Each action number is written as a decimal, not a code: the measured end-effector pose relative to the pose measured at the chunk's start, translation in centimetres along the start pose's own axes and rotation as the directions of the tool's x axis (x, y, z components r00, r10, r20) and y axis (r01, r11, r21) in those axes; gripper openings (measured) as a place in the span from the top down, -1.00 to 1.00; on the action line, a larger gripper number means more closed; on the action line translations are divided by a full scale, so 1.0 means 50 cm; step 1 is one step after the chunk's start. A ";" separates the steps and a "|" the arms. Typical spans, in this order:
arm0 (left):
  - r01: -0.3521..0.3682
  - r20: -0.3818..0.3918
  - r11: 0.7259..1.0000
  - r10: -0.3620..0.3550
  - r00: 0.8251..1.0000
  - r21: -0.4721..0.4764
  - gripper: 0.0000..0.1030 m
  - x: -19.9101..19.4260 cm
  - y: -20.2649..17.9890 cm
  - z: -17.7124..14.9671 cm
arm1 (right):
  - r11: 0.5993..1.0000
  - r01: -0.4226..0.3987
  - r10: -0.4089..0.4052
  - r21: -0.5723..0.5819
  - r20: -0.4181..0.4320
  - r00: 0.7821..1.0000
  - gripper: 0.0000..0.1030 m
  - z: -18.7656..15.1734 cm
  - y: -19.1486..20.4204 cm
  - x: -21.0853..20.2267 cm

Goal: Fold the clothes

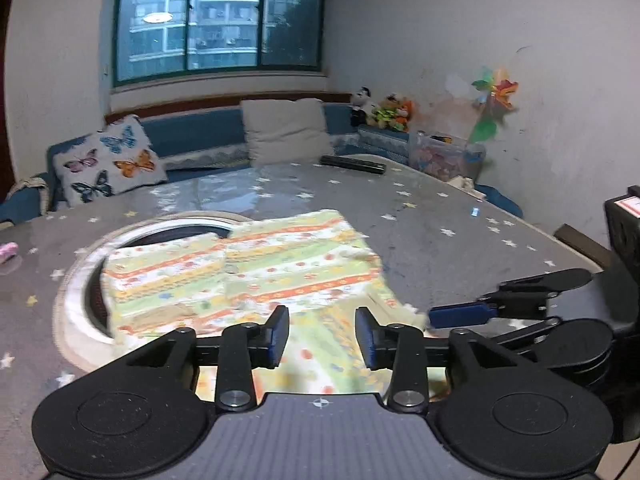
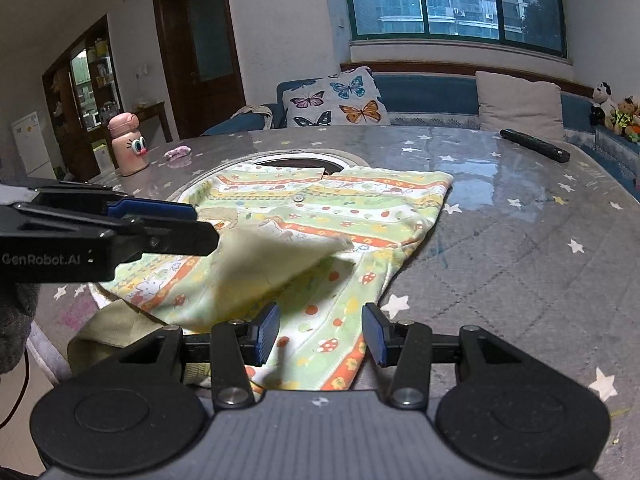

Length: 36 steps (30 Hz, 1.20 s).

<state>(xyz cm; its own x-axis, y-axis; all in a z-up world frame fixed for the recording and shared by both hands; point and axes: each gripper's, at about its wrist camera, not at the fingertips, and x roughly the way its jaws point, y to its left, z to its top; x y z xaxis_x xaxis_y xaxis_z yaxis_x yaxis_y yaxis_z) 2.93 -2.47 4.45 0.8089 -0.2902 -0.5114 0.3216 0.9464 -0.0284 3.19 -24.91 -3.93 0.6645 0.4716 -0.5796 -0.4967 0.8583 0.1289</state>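
A small green, orange and white patterned garment (image 1: 256, 276) lies on the grey star-print table, partly over a round inset in the tabletop (image 1: 80, 280). My left gripper (image 1: 322, 338) is open above the garment's near hem, holding nothing. My right gripper (image 2: 320, 334) is open over the garment's (image 2: 320, 216) near right edge, also empty. A pale flap (image 2: 276, 256) of the cloth is lifted and blurred near the middle. The left gripper shows side-on at the left of the right wrist view (image 2: 160, 220). The right gripper shows at the right of the left wrist view (image 1: 520, 304).
A black remote (image 2: 534, 145) lies at the table's far side. A pink cartoon bottle (image 2: 128, 145) and a small pink cloth (image 2: 177, 153) stand at the far left. Sofa cushions (image 2: 340, 98), plush toys (image 1: 384, 112) and a clear box (image 1: 444, 156) line the back.
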 end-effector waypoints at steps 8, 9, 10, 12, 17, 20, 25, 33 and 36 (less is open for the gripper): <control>-0.202 -0.040 0.979 0.201 0.979 -0.024 0.22 -0.032 0.113 -0.042 | 1.000 -0.015 0.015 0.008 0.011 1.000 0.11 0.017 -0.004 0.003; -0.231 -0.053 0.972 0.230 0.972 -0.032 0.22 -0.031 0.130 -0.047 | 1.000 -0.018 0.017 0.012 0.015 1.000 0.11 0.021 -0.005 0.003; -0.260 -0.065 0.965 0.257 0.964 -0.039 0.22 -0.031 0.146 -0.052 | 1.000 -0.021 0.020 0.017 0.019 1.000 0.11 0.025 -0.006 0.003; -0.280 -0.081 0.959 0.276 0.958 -0.046 0.22 -0.021 0.164 -0.054 | 0.999 -0.029 0.028 0.030 0.024 0.999 0.11 0.030 -0.007 0.003; -0.267 -0.124 0.962 0.259 0.958 -0.052 0.26 0.018 0.191 -0.058 | 0.999 -0.030 0.029 0.043 0.023 0.999 0.11 0.036 -0.007 0.002; -0.243 -0.144 0.969 0.234 0.961 -0.052 0.53 0.038 0.197 -0.065 | 0.999 -0.029 0.028 0.035 0.023 0.999 0.11 0.041 -0.005 0.000; -0.251 -0.106 0.960 0.239 0.965 -0.124 0.91 0.022 0.218 -0.075 | 0.999 -0.033 0.033 0.026 0.018 0.999 0.11 0.050 -0.002 0.006; -0.298 -0.119 0.903 0.274 0.954 -0.308 0.89 -0.010 0.269 -0.112 | 0.997 -0.051 0.052 0.055 -0.024 0.998 0.11 0.037 -0.008 0.026; -0.340 -0.127 0.894 0.317 0.940 -0.291 0.82 -0.018 0.275 -0.104 | 0.998 -0.059 0.060 0.034 -0.042 0.997 0.12 0.027 0.002 0.030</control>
<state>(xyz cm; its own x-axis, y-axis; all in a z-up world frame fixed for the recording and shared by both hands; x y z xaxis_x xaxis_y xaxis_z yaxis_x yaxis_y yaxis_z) 4.04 11.53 0.08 0.8000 0.0448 -0.5984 -0.1311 0.9862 -0.1015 4.89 -23.86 -3.71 0.6092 0.5135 -0.6043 -0.5155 0.8355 0.1902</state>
